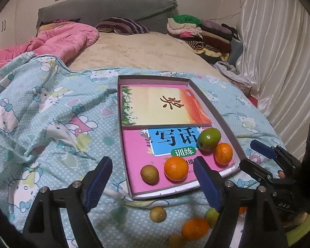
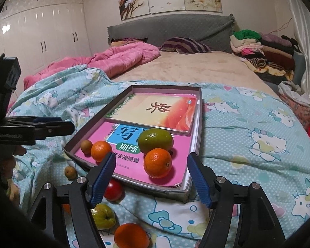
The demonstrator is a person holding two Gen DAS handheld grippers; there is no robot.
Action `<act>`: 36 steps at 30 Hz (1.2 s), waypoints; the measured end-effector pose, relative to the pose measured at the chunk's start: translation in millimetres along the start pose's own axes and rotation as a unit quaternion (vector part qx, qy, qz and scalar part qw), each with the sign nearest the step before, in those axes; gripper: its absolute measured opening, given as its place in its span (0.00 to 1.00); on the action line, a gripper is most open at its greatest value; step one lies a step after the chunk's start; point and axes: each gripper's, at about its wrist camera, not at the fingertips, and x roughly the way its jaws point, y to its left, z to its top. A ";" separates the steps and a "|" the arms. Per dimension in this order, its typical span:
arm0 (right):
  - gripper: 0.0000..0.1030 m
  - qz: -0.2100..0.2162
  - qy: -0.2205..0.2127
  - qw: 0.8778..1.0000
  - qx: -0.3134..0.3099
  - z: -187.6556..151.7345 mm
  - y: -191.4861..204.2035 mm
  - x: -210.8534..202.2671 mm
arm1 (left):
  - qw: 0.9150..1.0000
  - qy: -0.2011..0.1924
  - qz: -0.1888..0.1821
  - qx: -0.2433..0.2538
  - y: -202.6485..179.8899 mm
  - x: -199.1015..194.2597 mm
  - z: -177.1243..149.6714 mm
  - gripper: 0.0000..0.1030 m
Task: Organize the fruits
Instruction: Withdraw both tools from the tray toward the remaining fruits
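A shallow grey box [image 1: 221,115] [image 2: 198,122] lined with two books lies on the blue quilt. Inside are a green fruit [image 1: 208,138] [image 2: 155,141], two oranges [image 1: 176,168] [image 1: 223,153] [image 2: 157,162] [image 2: 101,150] and a small brown fruit [image 1: 149,174] [image 2: 86,146]. Loose on the quilt in front are a small brown fruit [image 1: 158,214] [image 2: 70,172], an orange [image 1: 195,228] [image 2: 131,236], a green fruit [image 1: 211,216] [image 2: 103,216] and a red fruit [image 2: 113,190]. My left gripper [image 1: 153,183] is open and empty before the box. My right gripper [image 2: 152,180] is open and empty over the box's near edge.
A pink duvet [image 1: 51,43] lies at the back left, a striped pillow [image 1: 122,25] by the grey headboard, and stacked clothes [image 1: 200,33] at the back right. White curtains [image 1: 279,51] hang on the right. White wardrobes [image 2: 41,35] stand on the left.
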 end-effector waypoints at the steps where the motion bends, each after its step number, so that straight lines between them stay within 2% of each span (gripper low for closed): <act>1: 0.71 0.002 -0.001 1.000 0.000 0.5 0.3 -1.2 | 1.000 -0.001 0.000 -0.001 0.7 -1.9 0.0 0.79; 20: 0.75 0.019 -0.038 0.998 -0.044 5.5 25.7 -37.9 | 0.999 -0.040 -0.018 0.015 -10.6 -40.2 -2.7 0.89; 30: 0.76 0.027 -0.033 0.998 -0.056 -5.8 32.2 -47.5 | 0.999 -0.034 -0.016 0.020 -11.4 -43.8 -21.7 0.90; 36: 0.76 0.028 -0.032 0.997 -0.062 -12.2 34.5 -52.1 | 1.000 -0.008 -0.021 0.021 -10.2 -33.7 -36.0 0.90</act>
